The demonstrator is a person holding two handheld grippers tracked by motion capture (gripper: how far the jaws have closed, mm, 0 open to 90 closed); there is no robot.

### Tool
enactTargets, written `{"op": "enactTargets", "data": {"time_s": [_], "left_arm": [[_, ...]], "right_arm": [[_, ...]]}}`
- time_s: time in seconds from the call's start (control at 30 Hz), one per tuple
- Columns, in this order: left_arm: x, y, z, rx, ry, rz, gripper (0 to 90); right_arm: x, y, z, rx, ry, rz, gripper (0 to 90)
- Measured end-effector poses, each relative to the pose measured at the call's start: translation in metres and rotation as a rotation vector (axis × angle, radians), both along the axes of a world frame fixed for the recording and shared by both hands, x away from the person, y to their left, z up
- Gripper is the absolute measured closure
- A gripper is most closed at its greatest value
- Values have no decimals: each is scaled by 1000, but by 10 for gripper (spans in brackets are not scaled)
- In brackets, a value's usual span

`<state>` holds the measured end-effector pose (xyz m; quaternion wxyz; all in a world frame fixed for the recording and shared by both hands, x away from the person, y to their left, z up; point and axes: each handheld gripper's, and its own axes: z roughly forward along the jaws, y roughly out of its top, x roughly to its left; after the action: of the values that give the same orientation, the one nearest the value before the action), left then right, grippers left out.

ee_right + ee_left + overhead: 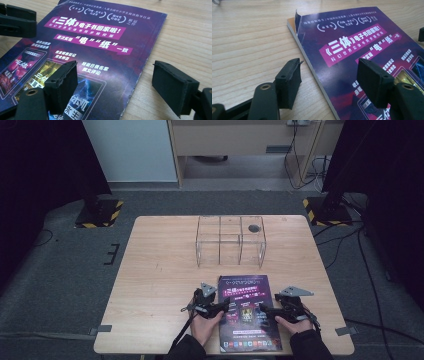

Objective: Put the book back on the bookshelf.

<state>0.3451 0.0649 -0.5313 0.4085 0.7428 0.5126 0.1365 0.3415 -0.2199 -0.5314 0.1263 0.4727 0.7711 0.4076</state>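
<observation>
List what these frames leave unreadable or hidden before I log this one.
- Magazine, high view: cover print too small to read; both grippers cover its side edges.
- Magazine, left gripper view: near corner cut off by the frame edge and the jaws.
- Clear divided box, high view: a dark round spot at its far right, too small to identify.

High view dim, soft, dark corners; gripper views brighter, near jaws perhaps slightly blurred.

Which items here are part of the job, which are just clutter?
In play: purple book, left gripper straddling its left edge, right gripper straddling its right edge; both jaws open.
Lying about: clear acrylic organizer, dark round object inside it.
</observation>
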Motion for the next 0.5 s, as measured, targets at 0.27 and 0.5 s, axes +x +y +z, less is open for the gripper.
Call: {"op": "enactTargets", "data": {"time_s": [0.27, 0.5], "left_arm": [[1, -6, -3, -24, -3, 1, 355], [3, -9, -4, -42, -8, 11, 349]], "right_arm": [[1, 2, -3, 3, 6, 6, 216], [0, 3, -5, 15, -3, 9, 235]]}}
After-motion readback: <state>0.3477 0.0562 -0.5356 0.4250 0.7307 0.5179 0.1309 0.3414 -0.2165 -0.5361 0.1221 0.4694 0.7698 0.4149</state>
